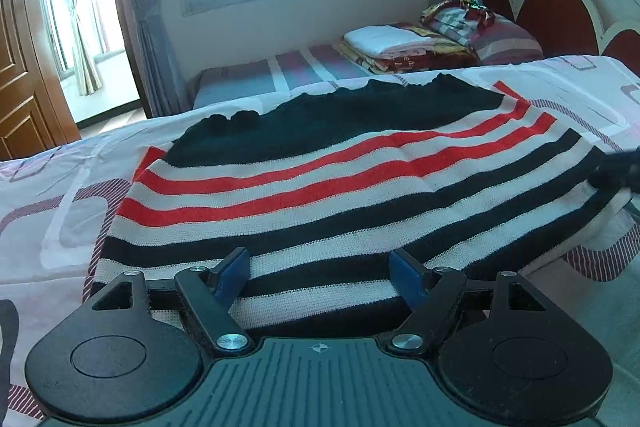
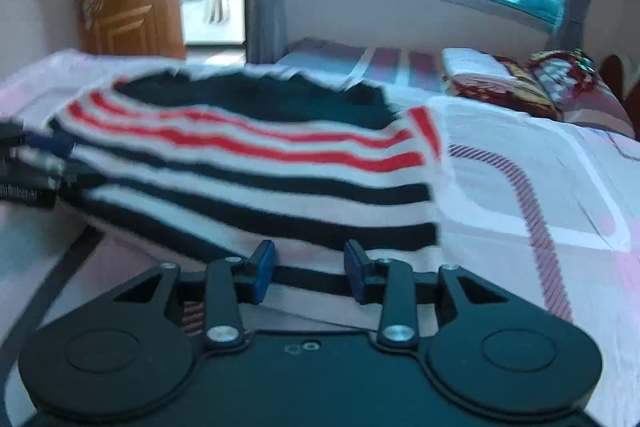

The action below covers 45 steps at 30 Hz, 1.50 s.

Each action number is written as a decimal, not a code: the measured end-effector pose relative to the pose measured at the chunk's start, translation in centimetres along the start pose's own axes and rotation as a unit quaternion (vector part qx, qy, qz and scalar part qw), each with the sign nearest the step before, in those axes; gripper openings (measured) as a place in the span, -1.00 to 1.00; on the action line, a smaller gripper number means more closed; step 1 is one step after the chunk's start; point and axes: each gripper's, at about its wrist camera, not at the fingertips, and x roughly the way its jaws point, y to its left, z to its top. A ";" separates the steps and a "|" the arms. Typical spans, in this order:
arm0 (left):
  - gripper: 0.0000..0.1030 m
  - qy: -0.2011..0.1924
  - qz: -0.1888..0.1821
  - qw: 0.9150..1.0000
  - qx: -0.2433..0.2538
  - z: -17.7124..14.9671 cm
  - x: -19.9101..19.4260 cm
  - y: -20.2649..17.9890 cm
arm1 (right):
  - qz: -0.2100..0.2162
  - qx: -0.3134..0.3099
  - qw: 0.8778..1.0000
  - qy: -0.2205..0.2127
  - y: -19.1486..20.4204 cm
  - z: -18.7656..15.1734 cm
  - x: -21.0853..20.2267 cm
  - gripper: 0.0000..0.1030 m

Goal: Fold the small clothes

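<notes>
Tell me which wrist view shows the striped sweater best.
The left wrist view: the striped sweater is sharp there, spread on the bed sheet, its near hem between the open left gripper fingers. The right wrist view shows it blurred, farther off, ahead of the right gripper.

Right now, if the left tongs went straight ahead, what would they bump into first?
Most likely the striped sweater. The open left tongs already straddle its near hem on the bed, though depth is hard to judge.
</notes>
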 end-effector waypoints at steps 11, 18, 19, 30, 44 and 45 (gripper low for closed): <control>0.48 0.003 -0.002 1.000 0.001 0.1 -0.1 0.0 | -0.001 0.081 0.996 0.021 -4.7 -0.6 0.6 -0.66; 0.48 -0.002 0.012 1.000 -0.001 -0.3 -0.6 1.0 | -0.016 0.059 0.998 0.029 -4.4 -1.5 -0.7 -0.85; 0.48 0.001 0.015 1.000 -0.001 -0.4 -0.5 1.3 | -0.018 0.057 0.998 0.031 -4.3 -1.6 -0.4 -0.84; 0.48 0.011 0.028 0.999 -0.028 -1.8 -1.3 4.6 | -0.021 0.061 0.998 -0.005 -4.3 0.0 -1.4 -0.54; 0.66 0.045 0.038 0.998 -0.028 -1.6 -0.4 5.2 | -0.044 0.019 0.998 0.047 -4.0 0.5 2.0 -0.52; 0.66 0.046 0.041 0.998 -0.027 -1.5 -0.6 5.1 | -0.048 0.026 0.997 0.045 -4.0 0.8 1.8 -0.47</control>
